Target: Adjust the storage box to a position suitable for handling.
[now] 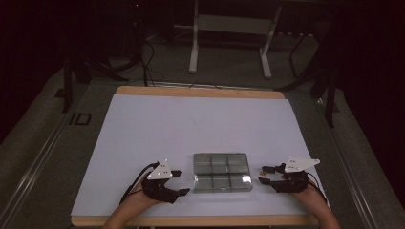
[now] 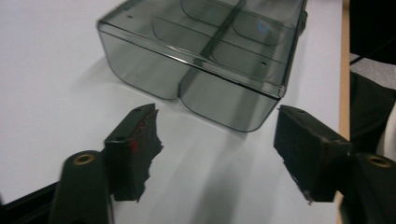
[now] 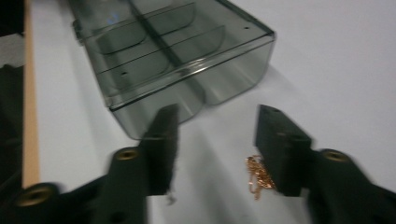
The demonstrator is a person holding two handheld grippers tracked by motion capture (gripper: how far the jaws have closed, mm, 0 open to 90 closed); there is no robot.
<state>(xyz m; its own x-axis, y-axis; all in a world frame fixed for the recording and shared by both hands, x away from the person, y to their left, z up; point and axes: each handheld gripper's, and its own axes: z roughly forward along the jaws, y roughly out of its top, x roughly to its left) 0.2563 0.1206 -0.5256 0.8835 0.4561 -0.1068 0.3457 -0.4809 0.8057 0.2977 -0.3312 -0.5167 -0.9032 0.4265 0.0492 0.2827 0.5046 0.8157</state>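
The right gripper (image 3: 212, 144) rests low over the table (image 1: 143, 124) with its jaws apart and nothing clamped between them. Just beside its right jaw, on the white surface, lies a small gold chain (image 3: 258, 176); the pad seems to touch it or almost touch it, but I cannot tell which. In front of this gripper stands the box (image 3: 187, 60), a smoky clear plastic one with dividers inside, and its compartments look empty. The left gripper (image 2: 217, 154) is on the other side of the box (image 2: 205, 60), near it but not touching, and its jaws are also apart and hold nothing.

I judge that the step in hand is picking up the chain, probably to put it in one compartment of the box. The next move asks the right gripper to shift a little so the chain comes between the pads, then close low against the table, because such a thin chain slips out easily. The left gripper may need to steady the box.
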